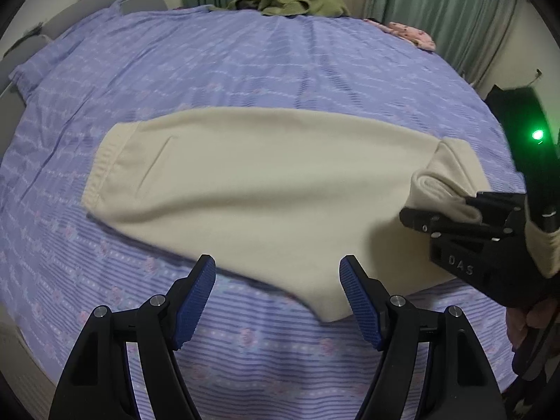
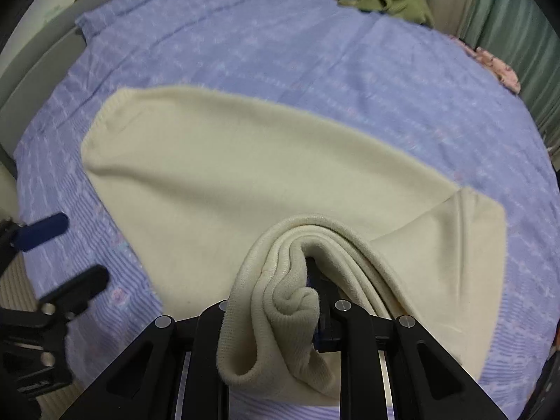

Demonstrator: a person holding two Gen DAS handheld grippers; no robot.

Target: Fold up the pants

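Cream pants lie flat across a purple patterned bedsheet, waistband to the left and legs running right. My left gripper hangs open just over the near edge of the pants, nothing between its blue pads. In the right wrist view it shows at the left edge as the left gripper, off the cloth. My right gripper is shut on the bunched leg cuffs, which are lifted and curled back over the legs. The cloth hides its fingertips. The left wrist view shows the right gripper at the right with the cuffs.
An olive green garment lies heaped at the far edge of the bed, and a pink patterned cloth sits at the far right. Green curtains hang behind. A grey padded headboard borders the left side.
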